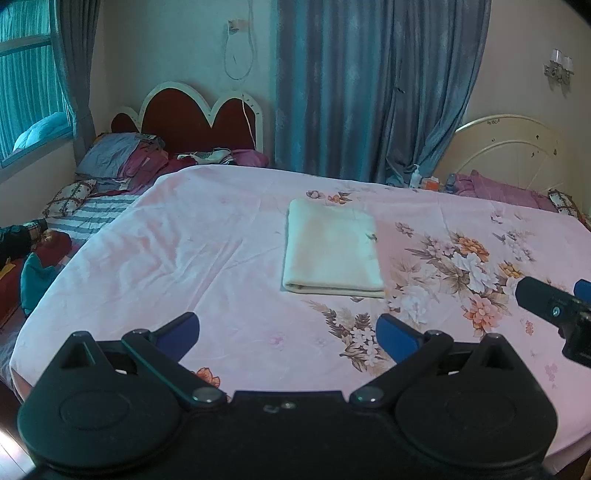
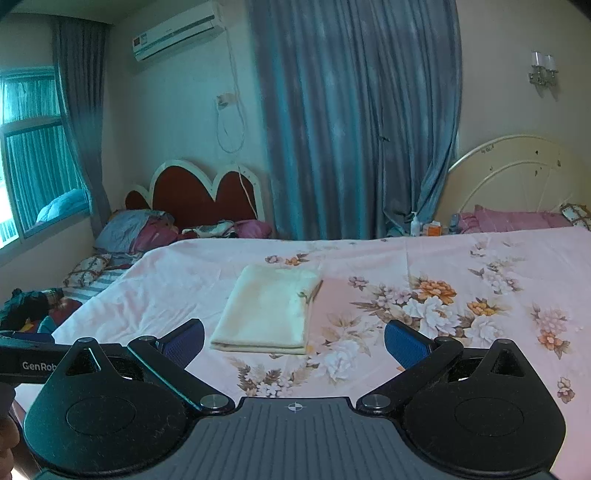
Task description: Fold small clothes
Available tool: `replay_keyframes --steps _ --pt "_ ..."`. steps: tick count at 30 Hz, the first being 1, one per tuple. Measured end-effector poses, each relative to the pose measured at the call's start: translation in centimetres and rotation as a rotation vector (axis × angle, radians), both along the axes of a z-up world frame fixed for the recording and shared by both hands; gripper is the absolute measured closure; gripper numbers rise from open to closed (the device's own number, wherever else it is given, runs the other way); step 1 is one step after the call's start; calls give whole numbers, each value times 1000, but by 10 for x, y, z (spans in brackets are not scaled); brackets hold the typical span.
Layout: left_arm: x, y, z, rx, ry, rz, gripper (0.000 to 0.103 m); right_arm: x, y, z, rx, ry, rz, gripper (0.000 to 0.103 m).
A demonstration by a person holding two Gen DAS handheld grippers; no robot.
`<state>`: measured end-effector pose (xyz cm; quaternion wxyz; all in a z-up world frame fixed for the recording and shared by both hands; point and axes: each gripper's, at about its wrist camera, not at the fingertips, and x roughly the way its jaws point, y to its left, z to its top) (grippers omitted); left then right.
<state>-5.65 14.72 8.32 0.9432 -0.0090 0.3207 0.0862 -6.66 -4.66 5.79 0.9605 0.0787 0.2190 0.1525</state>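
Folded cloth (image 1: 332,247): lying flat on the bedsheet (image 1: 192,240) as a neat cream rectangle, layered edge facing the cameras; sitting at about 12 o'clock from the left gripper, well apart from its tips; touched by nothing.

Folded cloth, right wrist view (image 2: 267,308): lying at about 11 o'clock from the right gripper, near its left blue pad but apart from it.

Left gripper (image 1: 288,332): hovering over the near part of the bed, jaws spreading wide, blue pads (image 1: 181,330) holding nothing, only floral print showing between them.

Right gripper (image 2: 293,341): hanging over the sheet, jaws standing wide apart, pinching nothing; seen from the left wrist view as a black tip at 3 o'clock (image 1: 554,306).

Bedsheet: covering the bed in pale pink, bare on the 9 o'clock side, carrying a printed flower spray (image 1: 461,266) on the 3 o'clock side of the cloth.

Red headboard (image 1: 199,118): standing at 11 o'clock, pillows and bedding (image 1: 118,162) piling below it.

Blue curtain (image 1: 369,88): hanging at 12 o'clock behind the bed.

White metal headboard (image 1: 517,147): standing at 2 o'clock.

Air conditioner (image 2: 177,31): hanging high on the wall at 11 o'clock in the right wrist view.

Window (image 2: 33,155): showing at 9 o'clock.
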Motion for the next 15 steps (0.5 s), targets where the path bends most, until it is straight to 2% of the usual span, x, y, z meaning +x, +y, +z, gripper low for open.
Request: replay_keyframes --steps 15 --pt "-2 4 0 6 3 6 1 1 5 -2 0 -2 12 1"
